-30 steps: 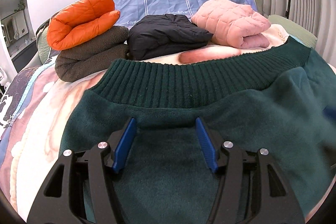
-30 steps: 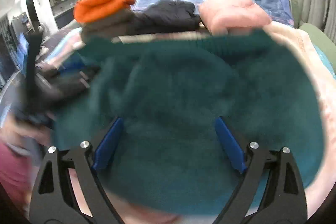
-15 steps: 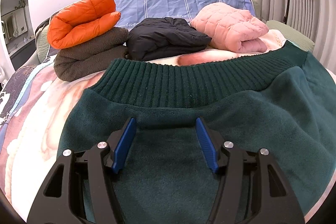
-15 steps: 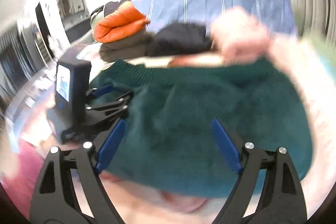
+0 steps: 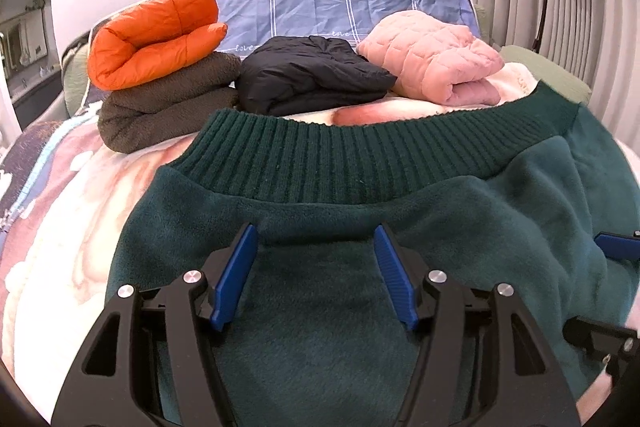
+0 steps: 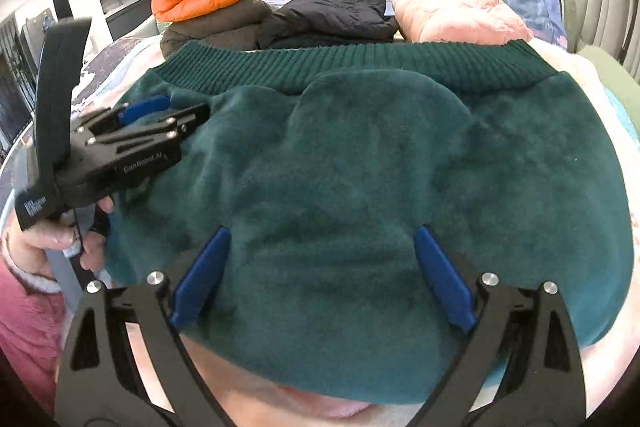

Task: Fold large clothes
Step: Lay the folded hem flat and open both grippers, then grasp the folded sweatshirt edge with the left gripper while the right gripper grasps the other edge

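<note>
While both grippers' fingers gape empty over the green sweater, its ribbed hem faces folded jackets.

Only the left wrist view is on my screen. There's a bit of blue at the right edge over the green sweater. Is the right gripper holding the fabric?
Observer: No. The right gripper is open over the green sweater, with nothing pinched.
Operator: Any fold in the middle?
Observer: Yes, a rounded flap lies over the centre, just below the ribbed band.
Operator: And the near edge?
Observer: It curves between the right gripper's arms, with the pink blanket showing below it.
</note>
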The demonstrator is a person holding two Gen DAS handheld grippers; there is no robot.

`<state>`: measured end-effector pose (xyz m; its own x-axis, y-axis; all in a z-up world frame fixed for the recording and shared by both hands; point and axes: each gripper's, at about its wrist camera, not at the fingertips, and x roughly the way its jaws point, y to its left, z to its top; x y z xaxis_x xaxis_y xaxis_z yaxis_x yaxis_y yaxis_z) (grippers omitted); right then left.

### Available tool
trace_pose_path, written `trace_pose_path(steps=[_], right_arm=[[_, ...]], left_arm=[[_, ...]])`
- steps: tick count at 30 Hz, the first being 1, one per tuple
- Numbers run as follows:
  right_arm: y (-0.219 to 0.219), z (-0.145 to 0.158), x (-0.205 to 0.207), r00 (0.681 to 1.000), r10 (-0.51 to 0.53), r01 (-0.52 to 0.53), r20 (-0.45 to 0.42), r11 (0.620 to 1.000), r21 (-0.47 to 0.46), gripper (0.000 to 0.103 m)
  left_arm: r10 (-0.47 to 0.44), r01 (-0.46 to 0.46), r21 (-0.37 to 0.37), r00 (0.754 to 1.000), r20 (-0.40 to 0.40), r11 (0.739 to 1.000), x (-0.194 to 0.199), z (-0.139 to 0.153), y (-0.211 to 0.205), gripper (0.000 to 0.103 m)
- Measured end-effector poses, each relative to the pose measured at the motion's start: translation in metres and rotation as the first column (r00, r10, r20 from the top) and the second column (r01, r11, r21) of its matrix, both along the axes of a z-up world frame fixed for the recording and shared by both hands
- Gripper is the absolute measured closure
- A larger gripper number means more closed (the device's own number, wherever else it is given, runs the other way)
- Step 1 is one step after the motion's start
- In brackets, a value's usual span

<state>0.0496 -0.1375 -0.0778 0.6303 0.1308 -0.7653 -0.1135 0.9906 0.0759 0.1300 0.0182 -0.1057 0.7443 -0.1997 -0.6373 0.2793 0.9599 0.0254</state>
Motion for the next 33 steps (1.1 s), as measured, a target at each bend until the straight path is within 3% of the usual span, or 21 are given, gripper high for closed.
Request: trace_pose_path(steps=[2,4,8,10,12,13,14,16,17,22,26,30,33], right_arm=[[-0.004,0.020,0.004,1.000,-0.015,0.015,-0.005,0.999,0.050,0.009],[-0.007,0.044,0.005,0.998,-0.012,0.008,0.054,0.997,0.083,0.009],[-0.004,0.075,0.036,0.987,-0.050,0.045,0.150,0.998,0.041,0.009],[-0.010,0.067,0.062,0.990,-0.080,0.072,0.117,0.995,0.071,0.009],[-0.016,0.024,0.100,0.993,-0.113,0.113,-0.025,0.993,0.025,0.007],[-0.016,-0.005,0.115,0.989,-0.105,0.104,-0.105,0.994,-0.017,0.002],[-0.009,-0.021,0.117,0.995,-0.074,0.069,-0.062,0.994,-0.084,0.002],[-0.002,-0.014,0.111,0.995,-0.092,0.086,-0.044,0.989,-0.117,0.002],[0.001,-0.011,0.108,0.995,-0.090,0.083,-0.041,0.987,-0.137,0.002],[-0.002,-0.012,0.100,0.997,-0.076,0.071,-0.033,0.991,-0.115,0.002],[-0.004,-0.015,0.105,0.997,-0.070,0.067,-0.026,0.992,-0.108,0.002],[-0.006,-0.009,0.107,0.999,-0.044,0.042,-0.016,0.994,-0.099,0.002],[0.006,0.016,0.079,0.993,-0.065,0.084,0.098,0.976,-0.201,0.002]], left_arm=[[0.009,-0.010,-0.045,1.000,-0.022,0.999,-0.004,0.011,0.007,0.030],[0.019,-0.021,-0.126,1.000,-0.023,0.992,-0.010,0.029,0.023,0.024],[0.106,-0.105,-0.178,0.994,-0.006,0.978,-0.015,0.050,0.065,0.021],[0.144,-0.153,-0.179,0.988,-0.062,0.972,-0.009,0.041,0.087,0.021],[0.173,-0.199,-0.147,0.970,-0.171,0.969,0.002,0.017,0.102,0.019],[0.161,-0.202,-0.173,0.961,-0.223,0.964,0.006,0.002,0.110,0.010],[0.145,-0.203,-0.228,0.958,-0.250,0.952,0.007,-0.008,0.118,0.008],[0.086,-0.222,-0.393,0.938,-0.335,0.893,0.011,-0.026,0.140,0.008],[0.068,-0.220,-0.420,0.936,-0.346,0.881,0.013,-0.028,0.144,0.009],[0.021,-0.169,-0.412,0.940,-0.339,0.895,0.015,-0.028,0.140,0.009],[-0.062,-0.114,-0.485,0.941,-0.334,0.867,0.013,-0.030,0.148,0.010],[-0.120,-0.076,-0.509,0.932,-0.342,0.858,0.013,-0.025,0.155,0.012],[-0.125,-0.058,-0.499,0.937,-0.325,0.864,0.021,-0.011,0.162,0.012]])
